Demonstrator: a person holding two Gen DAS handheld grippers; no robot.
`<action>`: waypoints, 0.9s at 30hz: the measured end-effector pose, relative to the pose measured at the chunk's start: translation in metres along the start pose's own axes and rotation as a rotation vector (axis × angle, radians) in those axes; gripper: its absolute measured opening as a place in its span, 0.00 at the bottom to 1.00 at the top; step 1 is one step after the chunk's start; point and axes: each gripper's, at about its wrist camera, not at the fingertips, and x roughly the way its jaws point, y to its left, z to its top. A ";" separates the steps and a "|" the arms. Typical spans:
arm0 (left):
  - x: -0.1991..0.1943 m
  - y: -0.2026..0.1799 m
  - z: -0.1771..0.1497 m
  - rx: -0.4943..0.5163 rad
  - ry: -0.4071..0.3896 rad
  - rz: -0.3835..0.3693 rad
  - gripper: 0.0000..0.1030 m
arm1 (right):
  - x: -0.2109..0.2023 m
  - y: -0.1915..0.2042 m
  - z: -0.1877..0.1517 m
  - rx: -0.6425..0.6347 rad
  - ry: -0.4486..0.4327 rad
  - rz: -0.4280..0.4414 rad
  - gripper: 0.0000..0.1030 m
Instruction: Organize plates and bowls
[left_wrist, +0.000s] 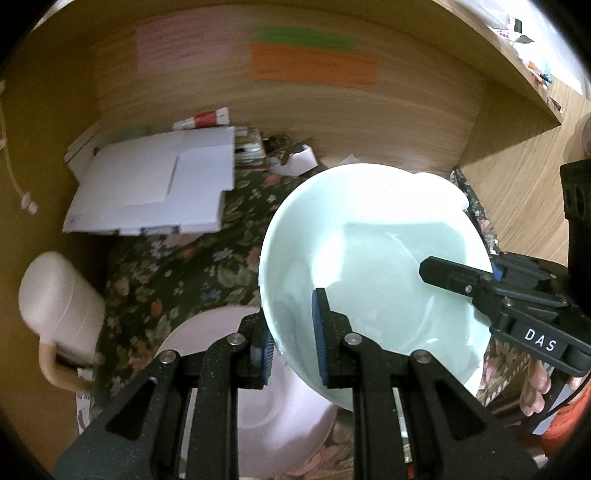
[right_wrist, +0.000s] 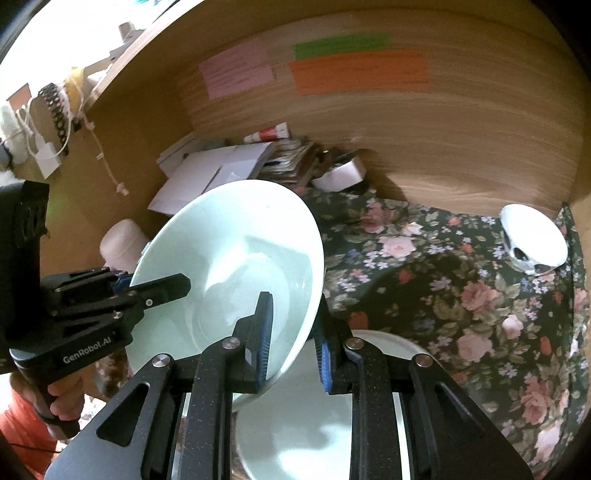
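Bowl up between my two grippers, over the desk.
I see the bowl (right_wrist: 236, 258) above a plate (right_wrist: 295, 435); papers (right_wrist: 210, 173) lie behind it, a mug (left_wrist: 59, 306) to its left, a small bowl (right_wrist: 533, 240) far right.

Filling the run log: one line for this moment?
left gripper: shut on bowl rim | right gripper: shut on opposite rim | bowl: lifted above plate

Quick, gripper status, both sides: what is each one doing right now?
Left gripper: shut on the rim of the pale green bowl.
Right gripper: shut on the same bowl's opposite rim.
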 end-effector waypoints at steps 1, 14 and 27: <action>-0.002 0.004 -0.004 -0.005 0.002 0.004 0.18 | 0.002 0.004 -0.001 -0.003 0.004 0.005 0.19; -0.011 0.050 -0.042 -0.093 0.034 0.051 0.18 | 0.040 0.039 -0.017 -0.038 0.093 0.086 0.19; -0.001 0.077 -0.073 -0.157 0.088 0.078 0.18 | 0.079 0.056 -0.034 -0.048 0.183 0.124 0.19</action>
